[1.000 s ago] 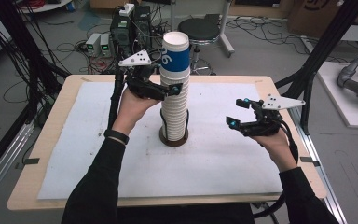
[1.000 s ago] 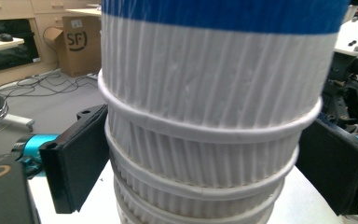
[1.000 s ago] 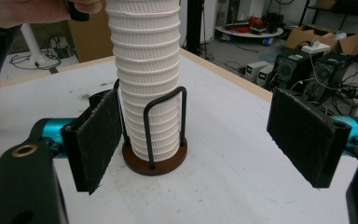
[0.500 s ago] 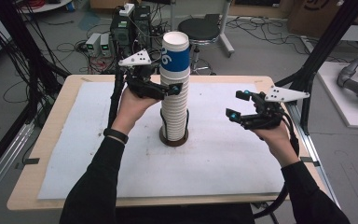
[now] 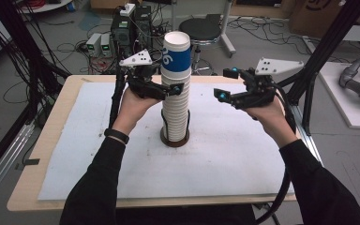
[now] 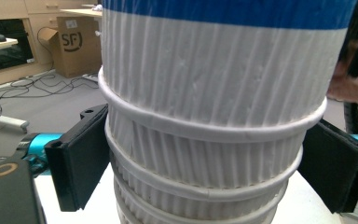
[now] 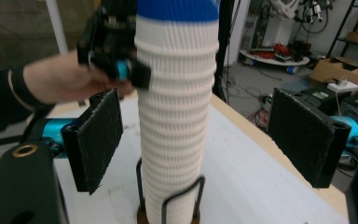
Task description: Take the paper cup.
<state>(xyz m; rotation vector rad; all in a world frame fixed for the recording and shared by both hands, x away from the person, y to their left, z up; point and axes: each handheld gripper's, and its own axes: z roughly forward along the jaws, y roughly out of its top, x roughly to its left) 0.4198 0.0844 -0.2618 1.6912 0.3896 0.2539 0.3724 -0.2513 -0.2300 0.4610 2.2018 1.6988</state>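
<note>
Your left gripper (image 5: 172, 89) fingers (image 6: 77, 158) clamp the upper part of the cup stack (image 5: 176, 93), which stands upright in a holder mid-desk (image 5: 65, 140). Your right gripper (image 5: 225, 84) hangs beside it, fingers (image 7: 95, 140) spread wide, empty.

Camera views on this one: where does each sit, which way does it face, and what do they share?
High view: above the person's side, looking forward and down at the table; both forearms, left gripper, right gripper show.
Left gripper view: rides the left gripper, its fingers flanking the cup stack.
Right gripper view: rides the right gripper, open fingers facing the stack.
Shared: the cup stack, in all three.
</note>
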